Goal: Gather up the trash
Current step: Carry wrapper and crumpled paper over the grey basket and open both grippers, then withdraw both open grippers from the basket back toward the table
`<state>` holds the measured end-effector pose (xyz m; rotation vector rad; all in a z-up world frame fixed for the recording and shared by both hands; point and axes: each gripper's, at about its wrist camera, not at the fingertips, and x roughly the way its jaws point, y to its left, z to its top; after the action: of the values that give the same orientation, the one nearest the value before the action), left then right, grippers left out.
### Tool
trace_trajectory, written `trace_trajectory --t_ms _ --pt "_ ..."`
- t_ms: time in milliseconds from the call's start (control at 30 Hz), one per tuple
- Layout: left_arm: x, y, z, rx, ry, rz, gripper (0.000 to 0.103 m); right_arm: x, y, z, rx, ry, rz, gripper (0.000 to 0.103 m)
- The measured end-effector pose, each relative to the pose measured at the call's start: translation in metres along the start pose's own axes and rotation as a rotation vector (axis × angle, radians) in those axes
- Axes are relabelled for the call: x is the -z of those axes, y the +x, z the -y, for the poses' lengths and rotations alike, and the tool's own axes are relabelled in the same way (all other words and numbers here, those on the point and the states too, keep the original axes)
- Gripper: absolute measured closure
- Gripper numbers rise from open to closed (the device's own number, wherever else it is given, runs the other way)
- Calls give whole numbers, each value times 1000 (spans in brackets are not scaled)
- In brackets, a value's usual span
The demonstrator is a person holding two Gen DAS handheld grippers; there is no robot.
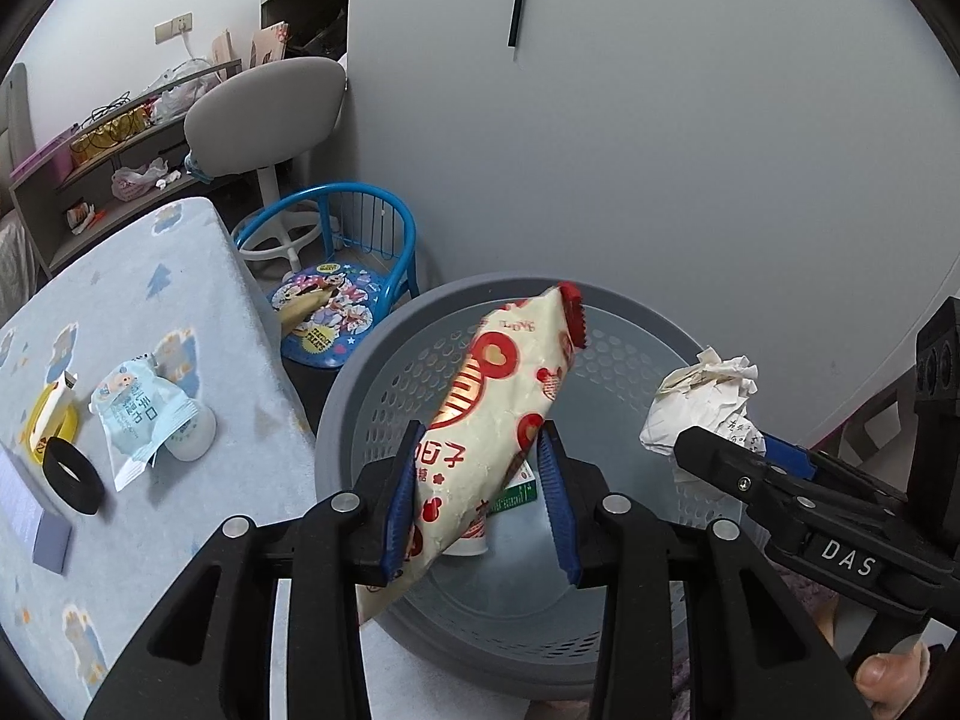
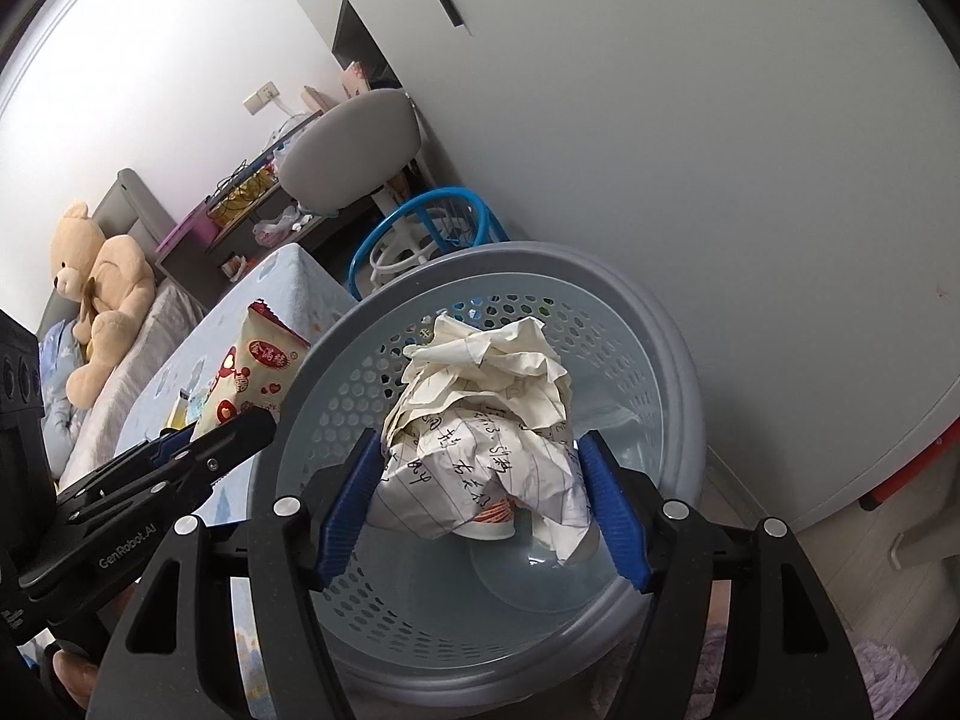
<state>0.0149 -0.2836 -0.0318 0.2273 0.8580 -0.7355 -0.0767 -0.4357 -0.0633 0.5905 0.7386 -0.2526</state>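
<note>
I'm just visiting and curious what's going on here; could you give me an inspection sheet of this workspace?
Surface: table in blue printed cloth.
Job's things: snack bag and crumpled paper over perforated grey basket; cup, green carton inside.
Clutter: wipes packet, black ring on table.
Grippers: left gripper shut on snack bag; right gripper shut on crumpled paper.
Cables: white cable at wall socket.
Surroundings: grey chair, blue child's chair, teddy bear.

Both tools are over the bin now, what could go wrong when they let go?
The long red-and-cream snack wrapper in the left tool reaches toward the round grey perforated plastic bin's rim, so it may drape over the edge. The crumpled lined paper ball in the right tool might snag on a pad.
</note>
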Motion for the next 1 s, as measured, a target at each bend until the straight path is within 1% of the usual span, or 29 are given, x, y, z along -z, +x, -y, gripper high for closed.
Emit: trace_trajectory --t_ms 33,67,100,133,200,367,1000 --pt "0 -1 0 -5 3 5 57 0 -1 1 0 0 1 35" --pt "0 -2 0 -11 3 10 53 1 -2 0 1 0 4 33" --pt "1 -4 0 -18 2 18 48 0 -1 -3 3 0 7 29" --pt "1 -5 -1 -24 0 22 47 0 -2 -2 4 1 11 27" --pt "1 -6 -3 -33 -9 20 45 -1 -2 -3 10 1 17 26" --pt "2 -7 -11 -40 -36 12 45 -2 -2 -2 9 9 13 23" --pt "11 -11 -18 -70 -55 18 42 2 0 -6 34 -18 6 22"
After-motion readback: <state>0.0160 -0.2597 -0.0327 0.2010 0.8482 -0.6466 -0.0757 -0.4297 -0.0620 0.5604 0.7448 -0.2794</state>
